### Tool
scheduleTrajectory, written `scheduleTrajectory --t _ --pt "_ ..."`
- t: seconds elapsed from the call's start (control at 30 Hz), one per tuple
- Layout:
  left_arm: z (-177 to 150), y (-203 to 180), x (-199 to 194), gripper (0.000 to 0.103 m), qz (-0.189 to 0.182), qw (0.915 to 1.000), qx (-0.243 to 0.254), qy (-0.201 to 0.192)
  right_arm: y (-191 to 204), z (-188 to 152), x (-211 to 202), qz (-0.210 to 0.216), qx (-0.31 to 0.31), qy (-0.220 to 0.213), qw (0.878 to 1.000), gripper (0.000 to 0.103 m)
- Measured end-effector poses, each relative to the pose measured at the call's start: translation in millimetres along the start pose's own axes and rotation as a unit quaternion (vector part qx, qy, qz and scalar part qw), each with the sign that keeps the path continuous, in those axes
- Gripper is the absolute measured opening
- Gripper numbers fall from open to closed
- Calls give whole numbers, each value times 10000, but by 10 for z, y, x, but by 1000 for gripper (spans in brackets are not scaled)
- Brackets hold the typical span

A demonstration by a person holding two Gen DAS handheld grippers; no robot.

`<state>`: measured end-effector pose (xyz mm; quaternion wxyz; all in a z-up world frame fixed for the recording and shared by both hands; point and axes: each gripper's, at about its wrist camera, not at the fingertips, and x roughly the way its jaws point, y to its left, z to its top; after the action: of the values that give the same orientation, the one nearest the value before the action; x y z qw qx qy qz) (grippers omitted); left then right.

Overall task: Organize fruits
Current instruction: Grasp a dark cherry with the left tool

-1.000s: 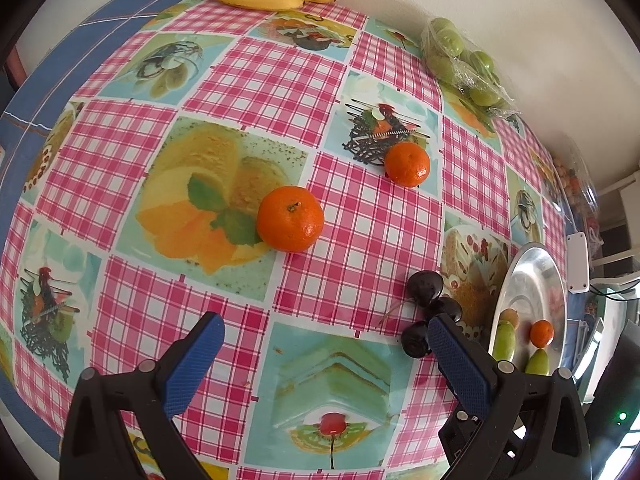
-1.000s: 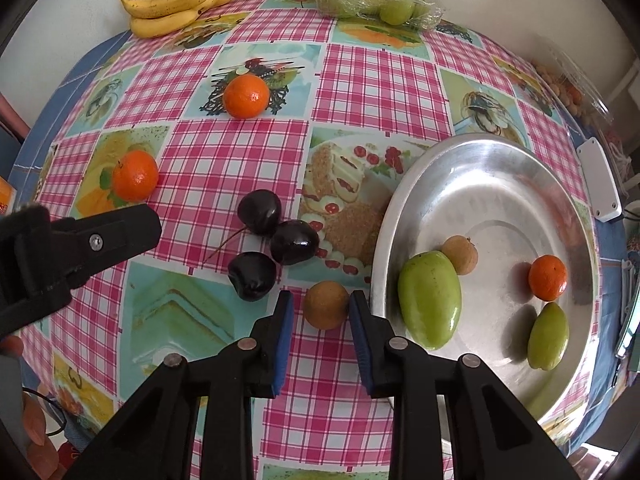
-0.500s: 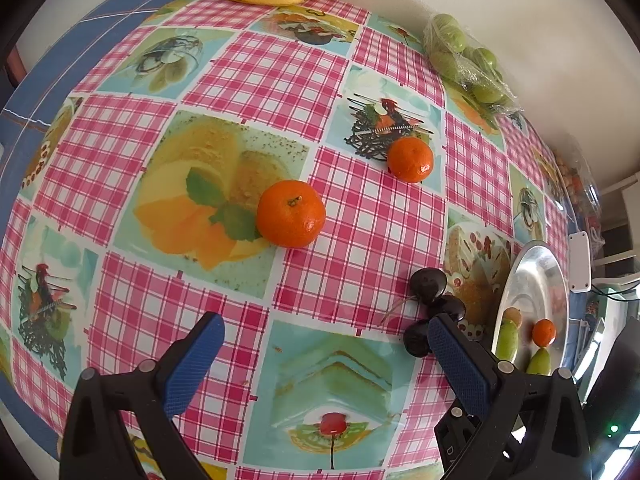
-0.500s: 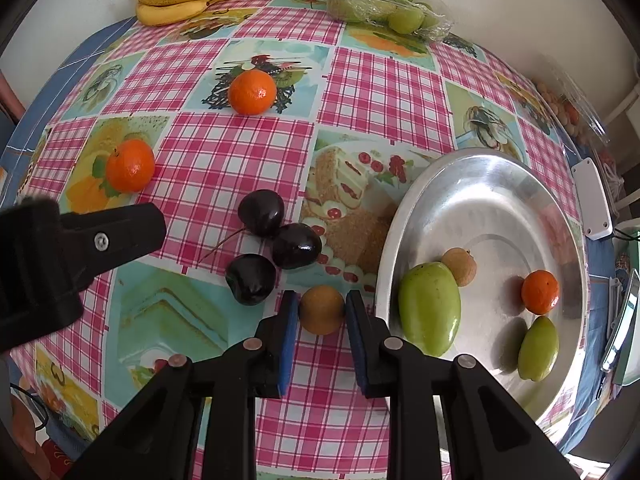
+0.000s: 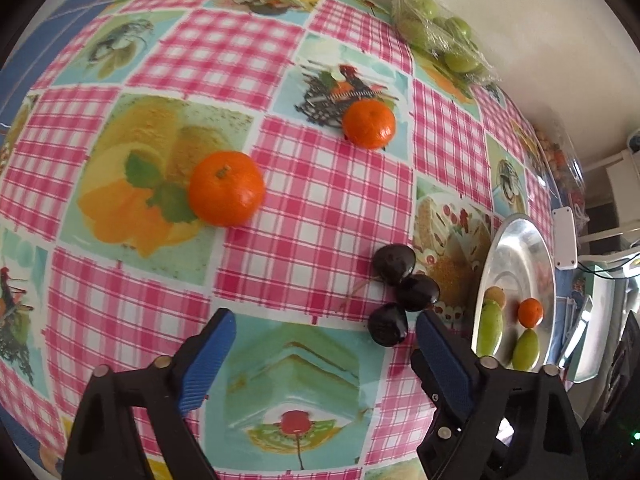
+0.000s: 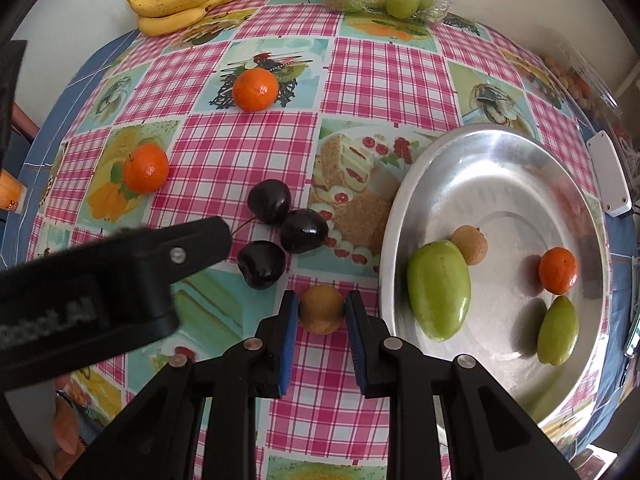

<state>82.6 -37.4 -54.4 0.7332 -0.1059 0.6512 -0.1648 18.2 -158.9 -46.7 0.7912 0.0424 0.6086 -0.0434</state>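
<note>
Left wrist view: left gripper empty, jaws closing over bare tablecloth. 3 dark cherries just beside its right finger; 2 tangerines farther off.

Right wrist view: right gripper clamped on a round brown fruit on the cloth, just left of the steel tray. The tray's larger green fruit lies long axis near-vertical in frame.

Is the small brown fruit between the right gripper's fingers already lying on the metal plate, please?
No, the brown fruit sits on the tablecloth beside the metal plate.
</note>
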Motion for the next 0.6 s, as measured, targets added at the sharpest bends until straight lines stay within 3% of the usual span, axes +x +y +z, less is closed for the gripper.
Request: scheduleTrajectory --t 0.13,0.3,0.37,0.6 --pt "-14 -64 81 76 -184 9998 36 117 -45 -29 -12 44 28 3 10000 25" --pt "-24 -169 77 49 -299 9993 186 110 -84 -66 -42 93 44 -10 9999 25" --pt "-34 -197 68 43 -326 9992 220 118 -70 -32 -13 116 60 -10 9999 25" --pt "-43 -327 80 32 -439 9981 417 115 -83 -48 -36 146 120 -25 9998 25"
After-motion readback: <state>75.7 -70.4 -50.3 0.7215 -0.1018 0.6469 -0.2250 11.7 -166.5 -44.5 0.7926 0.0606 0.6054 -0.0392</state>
